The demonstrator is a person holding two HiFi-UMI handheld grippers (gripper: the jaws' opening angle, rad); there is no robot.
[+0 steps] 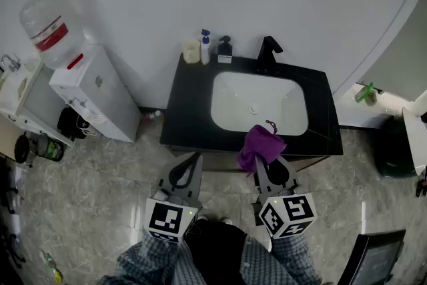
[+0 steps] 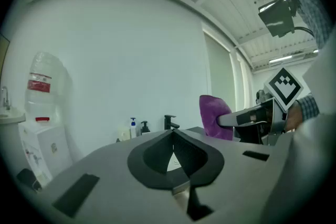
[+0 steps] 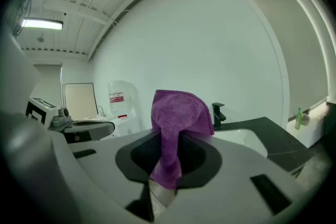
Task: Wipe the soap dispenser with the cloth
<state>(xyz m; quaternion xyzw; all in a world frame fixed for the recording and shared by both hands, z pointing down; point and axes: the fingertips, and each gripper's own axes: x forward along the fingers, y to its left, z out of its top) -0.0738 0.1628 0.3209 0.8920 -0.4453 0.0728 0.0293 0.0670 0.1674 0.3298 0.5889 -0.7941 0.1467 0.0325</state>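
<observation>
A dark soap dispenser [image 1: 225, 50] stands at the back left of the black counter [image 1: 187, 110], beside a white bottle with a blue pump [image 1: 205, 47]. Both also appear small and far off in the left gripper view, the dark dispenser [image 2: 144, 127] to the right of the white bottle [image 2: 133, 127]. My right gripper [image 1: 261, 161] is shut on a purple cloth [image 1: 261, 145], held in front of the counter's near edge. In the right gripper view the cloth [image 3: 176, 118] stands up from the right gripper [image 3: 169, 147] and droops over. My left gripper [image 1: 193, 159] hangs beside it, shut and empty, its tips [image 2: 172, 136] meeting.
A white sink [image 1: 260, 102] with a black faucet [image 1: 268, 53] fills the counter's middle. A cream cup [image 1: 191, 51] stands left of the bottles. A water dispenser [image 1: 90, 90] stands at the left. A green bottle [image 1: 364, 93] lies on a ledge at the right, above a dark bin [image 1: 393, 147].
</observation>
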